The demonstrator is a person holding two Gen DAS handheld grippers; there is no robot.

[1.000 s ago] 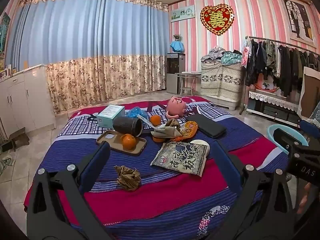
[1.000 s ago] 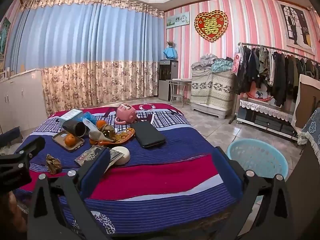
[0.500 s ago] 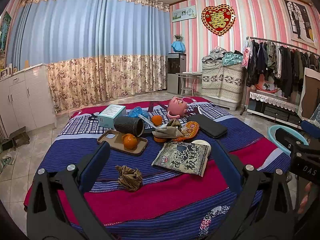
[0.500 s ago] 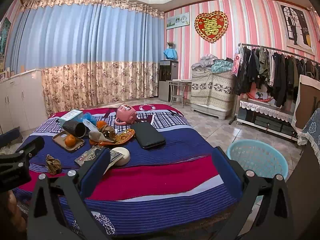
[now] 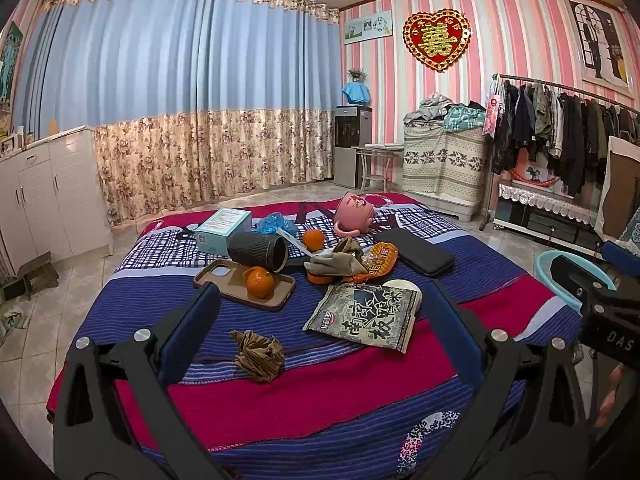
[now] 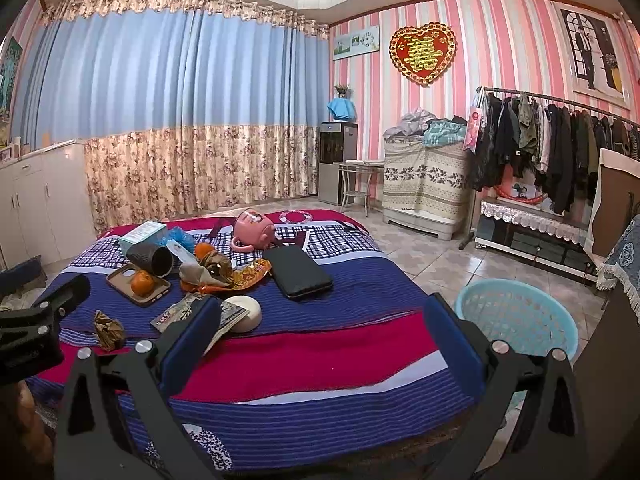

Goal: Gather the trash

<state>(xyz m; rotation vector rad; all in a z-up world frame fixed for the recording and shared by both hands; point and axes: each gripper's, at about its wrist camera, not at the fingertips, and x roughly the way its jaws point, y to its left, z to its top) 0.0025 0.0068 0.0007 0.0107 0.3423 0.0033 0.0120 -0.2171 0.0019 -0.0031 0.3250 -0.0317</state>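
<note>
While both grippers are hovering over the near edge of the bed (image 5: 280, 408), nothing is sitting between their fingers: the left gripper (image 5: 320, 320) is standing with its blue pads wide apart, and the right gripper (image 6: 320, 328) is doing the same. A broad strip of bare red and blue bedspread is lying open under the right one — free room right up to the bed's corner.

Trash is lying further in: a crumpled brown paper wad (image 5: 259, 355) is resting just ahead of the left gripper, a dark snack bag (image 5: 366, 314) is overlapping a white round lid (image 5: 404, 287), and an orange snack wrapper (image 5: 378, 260) is tangled with a beige rag (image 5: 334, 264).

A light blue plastic basket (image 6: 516, 316) is standing on the tiled floor beside the bed; only the right wrist view is showing its inside, with nothing visible in it. A brown phone case (image 5: 244, 285) is carrying an orange (image 5: 260, 282), and a black ribbed cup (image 5: 258, 251) is lying on its side.
</note>
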